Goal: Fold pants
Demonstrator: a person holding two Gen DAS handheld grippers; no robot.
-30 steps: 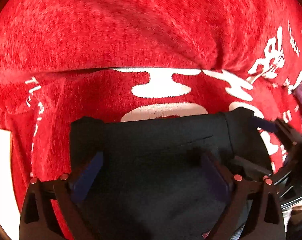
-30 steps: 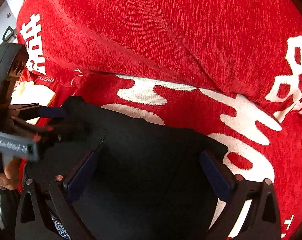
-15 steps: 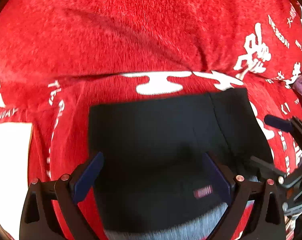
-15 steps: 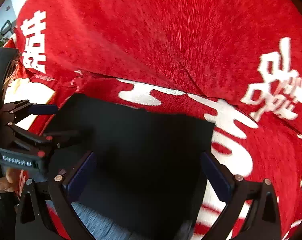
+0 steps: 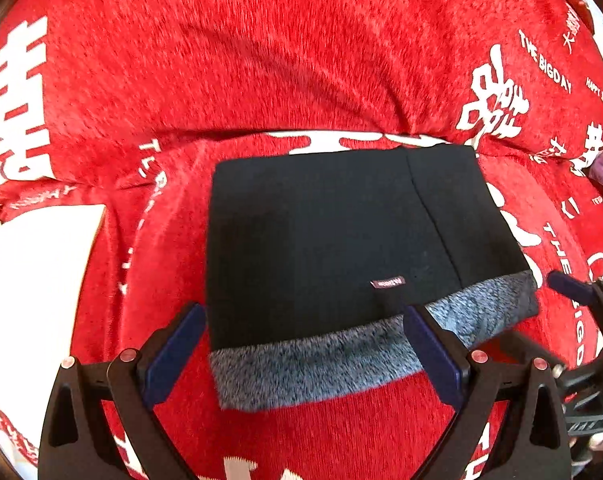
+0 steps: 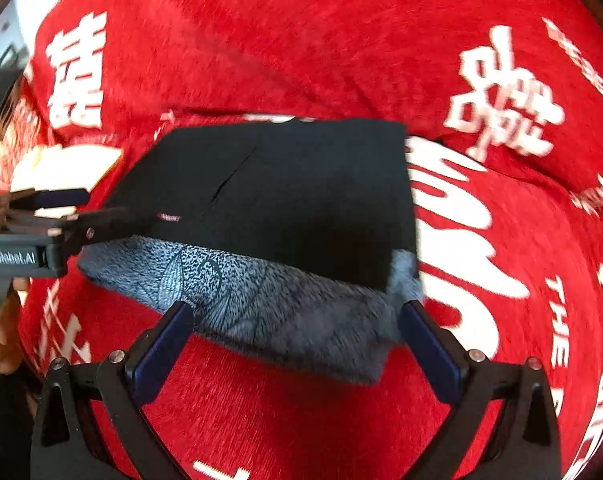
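Your pants (image 5: pixel 329 240) lie folded into a compact black rectangle on the red blanket (image 5: pixel 261 60), grey fleece lining showing along the near edge; they look soft, thick and limp, so if another fold is needed, I'd pinch through all layers at the fleece corners, at 7 and 5 o'clock. Your left gripper (image 5: pixel 301 344) hovers level just short of that near edge, fingers spread wide and holding nothing. Your right gripper (image 6: pixel 293 332) sits likewise at the bundle's 5 o'clock side, wide open and empty.
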